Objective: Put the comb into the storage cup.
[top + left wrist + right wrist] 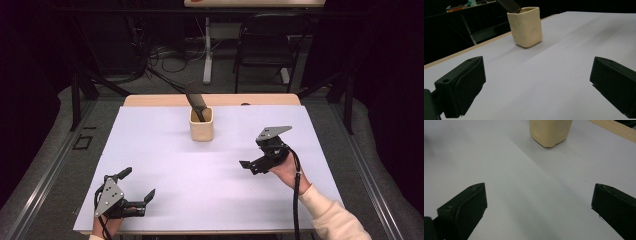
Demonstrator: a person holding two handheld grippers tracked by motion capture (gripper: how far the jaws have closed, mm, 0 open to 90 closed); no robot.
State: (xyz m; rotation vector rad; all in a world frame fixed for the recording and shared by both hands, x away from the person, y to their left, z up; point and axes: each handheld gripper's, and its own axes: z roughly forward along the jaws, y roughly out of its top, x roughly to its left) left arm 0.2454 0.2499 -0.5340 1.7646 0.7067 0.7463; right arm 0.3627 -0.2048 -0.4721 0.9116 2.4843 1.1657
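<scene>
Table [165,150] brightly lit, surroundings dark; soft shadows; gripper views slightly blurred.

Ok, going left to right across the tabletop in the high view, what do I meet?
Left gripper → cream cup with a dark comb standing in it → right gripper, all over the white table.
</scene>
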